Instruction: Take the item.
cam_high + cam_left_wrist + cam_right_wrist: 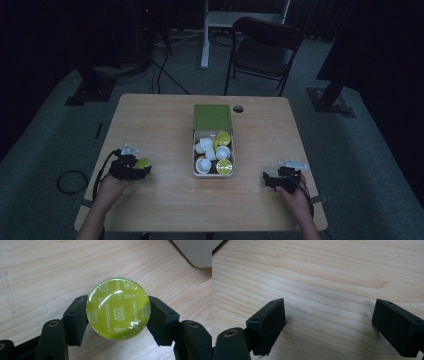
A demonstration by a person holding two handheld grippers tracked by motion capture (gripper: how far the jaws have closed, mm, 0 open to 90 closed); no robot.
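A: We've got the left hand-held gripper [117,311] clamped on a coffee capsule [118,308], one jaw on each side of its rim, green foil lid facing us. "Cappuccino" is printed all over it.

B: And that side grip looks sensible to us: the jaws squeeze the stiff rim, not the thin foil. The capsule sits low over the tabletop [165,200], right at the tip of that gripper.

A: Off beyond the jaws, toward the middle, there's the box [198,172] with more capsules, white ones and green-topped ones, jumbled together. Its green lid [212,117] lies flat just behind it, touching or nearly so.

B: Our guess: capsules are being moved between box and tabletop, though we can't say which way.

A: The right hand-held gripper [329,320], meanwhile, has its jaws spread wide with nothing between them, just bare wood beneath.

B: Pale wood grain, clean, with a small round hole [238,108] near the far edge. The room's dim: grey carpet, a dark folding chair [262,47] past the tabletop, cables on the floor.
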